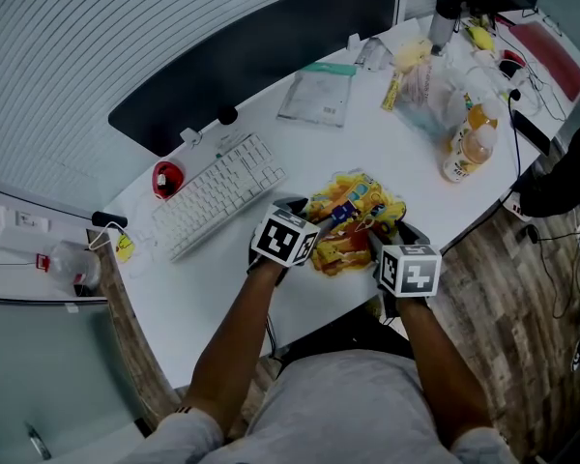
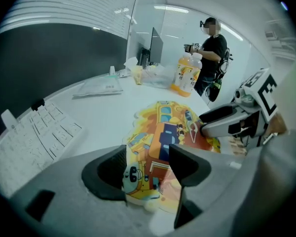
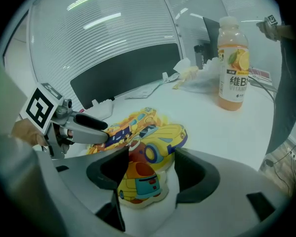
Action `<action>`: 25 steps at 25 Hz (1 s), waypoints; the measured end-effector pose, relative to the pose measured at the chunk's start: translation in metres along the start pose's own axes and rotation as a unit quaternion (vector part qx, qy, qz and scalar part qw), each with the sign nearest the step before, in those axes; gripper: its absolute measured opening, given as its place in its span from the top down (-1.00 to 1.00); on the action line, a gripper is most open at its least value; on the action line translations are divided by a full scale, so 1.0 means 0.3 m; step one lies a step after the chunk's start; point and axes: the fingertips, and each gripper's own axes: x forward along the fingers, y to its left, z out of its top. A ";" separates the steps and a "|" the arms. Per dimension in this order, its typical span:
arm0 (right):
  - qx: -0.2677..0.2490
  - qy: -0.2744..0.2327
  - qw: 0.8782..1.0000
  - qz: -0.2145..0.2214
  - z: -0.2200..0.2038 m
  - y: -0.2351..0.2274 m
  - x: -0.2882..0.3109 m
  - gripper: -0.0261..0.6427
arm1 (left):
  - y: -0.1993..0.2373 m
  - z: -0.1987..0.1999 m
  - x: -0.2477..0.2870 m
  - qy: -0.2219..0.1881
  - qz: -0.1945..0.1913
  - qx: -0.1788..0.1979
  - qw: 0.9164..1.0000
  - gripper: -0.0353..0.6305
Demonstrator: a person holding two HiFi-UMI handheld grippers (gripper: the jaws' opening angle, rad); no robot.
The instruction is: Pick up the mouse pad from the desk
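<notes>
The mouse pad (image 1: pixel 353 222) is a yellow and orange cartoon-vehicle sheet lying bunched near the front edge of the white desk (image 1: pixel 387 153). My left gripper (image 1: pixel 317 226) comes at it from the left and my right gripper (image 1: pixel 391 235) from the right. In the left gripper view the pad's near edge (image 2: pixel 145 179) lies between the wide jaws of the left gripper (image 2: pixel 148 169), which is open. In the right gripper view the pad (image 3: pixel 143 177) also sits between the spread jaws of the open right gripper (image 3: pixel 150 174). Neither gripper's pads press on it.
A white keyboard (image 1: pixel 217 194) and a red mouse (image 1: pixel 167 178) lie left of the pad. A juice bottle (image 1: pixel 467 143) and plastic bags (image 1: pixel 435 75) stand at the back right, a clear packet (image 1: pixel 317 93) behind. A person (image 2: pixel 212 48) stands beyond the desk.
</notes>
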 end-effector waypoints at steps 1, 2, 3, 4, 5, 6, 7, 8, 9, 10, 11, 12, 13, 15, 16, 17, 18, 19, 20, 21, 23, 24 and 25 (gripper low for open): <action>-0.001 0.000 1.000 0.003 0.001 0.005 0.002 0.17 | 0.001 -0.001 0.001 0.002 0.002 0.006 1.000 0.07; -0.002 0.001 1.000 0.005 0.002 0.008 0.004 0.17 | 0.002 -0.002 0.001 0.003 0.003 0.009 1.000 0.09; -0.004 0.002 1.000 0.007 0.004 0.010 0.004 0.17 | 0.003 -0.002 0.001 0.004 0.003 0.011 1.000 0.10; -0.005 0.003 1.000 0.010 0.006 0.012 0.004 0.17 | 0.004 -0.001 -0.001 0.003 0.002 0.011 1.000 0.11; -0.007 0.003 1.000 0.013 0.008 0.015 0.003 0.17 | 0.006 0.000 -0.002 0.002 0.002 0.012 1.000 0.12; -0.008 0.003 1.000 0.017 0.011 0.018 0.001 0.17 | 0.007 0.000 -0.003 0.002 0.002 0.013 1.000 0.12; -0.010 0.002 1.000 0.023 0.015 0.023 0.000 0.17 | 0.007 0.000 -0.003 0.001 0.002 0.015 1.000 0.12; -0.013 -0.001 0.999 0.029 0.018 0.029 -0.002 0.18 | 0.007 -0.001 -0.002 0.001 0.002 0.019 1.000 0.12; -0.017 -0.004 0.999 0.038 0.022 0.037 -0.004 0.21 | 0.006 -0.003 -0.001 0.002 0.002 0.023 1.000 0.12; -0.021 -0.007 0.999 0.047 0.024 0.047 -0.006 0.27 | 0.006 -0.004 0.000 0.002 0.001 0.027 1.000 0.12; -0.025 -0.010 0.998 0.056 0.026 0.057 -0.008 0.33 | 0.007 -0.004 0.001 0.001 0.000 0.031 1.000 0.12; -0.030 -0.015 0.997 0.065 0.028 0.067 -0.011 0.38 | 0.007 -0.004 0.000 0.000 -0.003 0.033 0.999 0.12; -0.037 -0.021 0.996 0.072 0.030 0.076 -0.015 0.41 | 0.008 -0.004 -0.001 -0.001 -0.006 0.034 0.999 0.12; -0.056 -0.035 0.994 0.084 0.035 0.090 -0.026 0.45 | 0.008 -0.005 -0.005 -0.004 -0.014 0.037 0.999 0.12; -0.066 -0.042 0.993 0.089 0.039 0.097 -0.033 0.45 | 0.007 -0.005 -0.007 -0.005 -0.019 0.040 0.999 0.12; -0.076 -0.050 0.991 0.094 0.044 0.103 -0.041 0.46 | 0.005 -0.005 -0.009 -0.006 -0.024 0.042 0.999 0.12; -0.087 -0.058 0.990 0.100 0.050 0.109 -0.048 0.47 | 0.003 -0.004 -0.011 -0.008 -0.029 0.045 0.999 0.12; -0.097 -0.066 0.987 0.105 0.057 0.115 -0.056 0.48 | 0.000 -0.004 -0.014 -0.010 -0.035 0.048 0.998 0.12; -0.108 -0.075 0.985 0.112 0.062 0.123 -0.065 0.49 | -0.002 -0.005 -0.018 -0.011 -0.040 0.052 0.998 0.10; -0.118 -0.085 0.982 0.119 0.066 0.132 -0.075 0.50 | -0.003 -0.007 -0.023 -0.013 -0.045 0.055 0.997 0.09; -0.137 -0.105 0.976 0.135 0.074 0.149 -0.095 0.52 | 0.000 -0.008 -0.034 -0.017 -0.053 0.058 0.997 0.04; -0.145 -0.114 0.972 0.144 0.077 0.156 -0.106 0.52 | 0.002 -0.007 -0.040 -0.020 -0.058 0.058 0.996 0.02; -0.152 -0.122 0.969 0.153 0.079 0.161 -0.116 0.53 | 0.003 -0.005 -0.046 -0.024 -0.064 0.057 0.996 -0.02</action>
